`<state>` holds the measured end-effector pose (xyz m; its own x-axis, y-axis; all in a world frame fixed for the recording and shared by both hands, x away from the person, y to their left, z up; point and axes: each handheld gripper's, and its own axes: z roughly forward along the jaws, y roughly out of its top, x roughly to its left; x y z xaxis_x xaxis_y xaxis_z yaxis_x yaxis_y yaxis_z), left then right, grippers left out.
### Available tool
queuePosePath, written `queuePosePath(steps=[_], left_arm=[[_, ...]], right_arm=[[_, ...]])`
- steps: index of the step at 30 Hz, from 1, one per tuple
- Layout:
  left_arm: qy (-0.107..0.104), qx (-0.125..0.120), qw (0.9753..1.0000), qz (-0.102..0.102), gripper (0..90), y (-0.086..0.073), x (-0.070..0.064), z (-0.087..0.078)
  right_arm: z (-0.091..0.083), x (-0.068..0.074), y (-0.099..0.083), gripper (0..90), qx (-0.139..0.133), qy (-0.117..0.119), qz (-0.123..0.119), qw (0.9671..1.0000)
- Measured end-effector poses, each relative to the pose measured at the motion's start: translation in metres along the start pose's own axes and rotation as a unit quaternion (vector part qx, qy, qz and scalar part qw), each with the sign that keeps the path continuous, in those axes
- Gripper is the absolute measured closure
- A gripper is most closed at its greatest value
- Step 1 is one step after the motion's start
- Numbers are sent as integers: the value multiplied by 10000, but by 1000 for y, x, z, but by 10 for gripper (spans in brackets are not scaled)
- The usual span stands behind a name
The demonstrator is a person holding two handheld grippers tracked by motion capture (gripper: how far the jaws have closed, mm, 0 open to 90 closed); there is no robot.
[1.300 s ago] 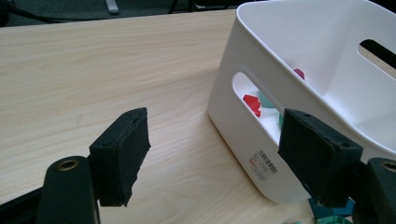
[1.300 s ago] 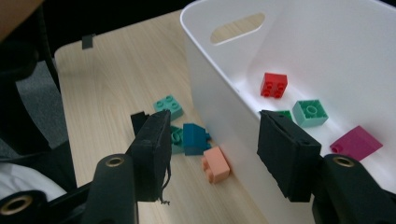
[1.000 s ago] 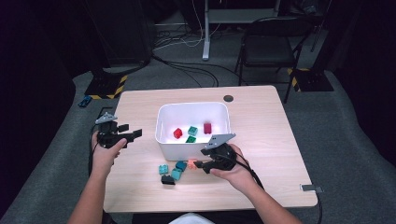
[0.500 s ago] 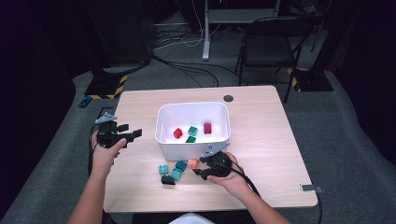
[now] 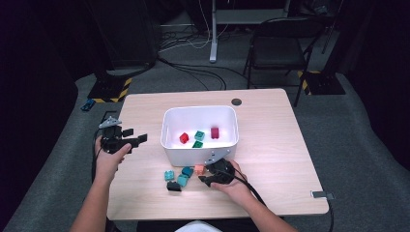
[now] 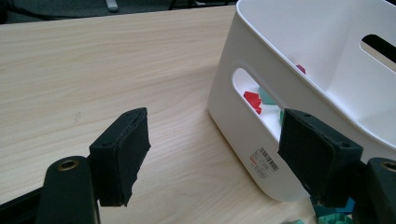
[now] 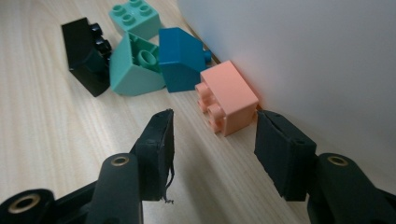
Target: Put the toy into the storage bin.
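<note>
Right gripper (image 7: 212,133) now lowered to table from half a second ago, jaws spread, flanking pink brick (image 7: 229,95) beside white bin (image 5: 200,121) wall. Pinch likely next. Left gripper (image 6: 217,154) idle, jaws spread, left of bin.

overhead view; two close tong-mounted views

Glossy plastic brick (image 7: 228,96), matt wood table (image 7: 42,135)

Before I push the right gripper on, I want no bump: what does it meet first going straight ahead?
Probably the salmon-pink brick, lying just beyond the open jaws of the right gripper and against the white bin.
</note>
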<state>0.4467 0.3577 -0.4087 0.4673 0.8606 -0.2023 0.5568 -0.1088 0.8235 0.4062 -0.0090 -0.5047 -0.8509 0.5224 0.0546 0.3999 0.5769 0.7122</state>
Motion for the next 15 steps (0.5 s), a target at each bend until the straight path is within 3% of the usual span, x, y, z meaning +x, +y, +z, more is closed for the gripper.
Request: queuePosePath(steps=[8, 15], left_arm=[[-15, 2, 10000, 1, 243, 0, 2, 0], [-4, -1, 10000, -28, 243, 0, 3, 0]], right_arm=[[13, 3, -1, 467, -53, 30, 12, 10000], [16, 14, -1, 469, -20, 382, -168, 9991]])
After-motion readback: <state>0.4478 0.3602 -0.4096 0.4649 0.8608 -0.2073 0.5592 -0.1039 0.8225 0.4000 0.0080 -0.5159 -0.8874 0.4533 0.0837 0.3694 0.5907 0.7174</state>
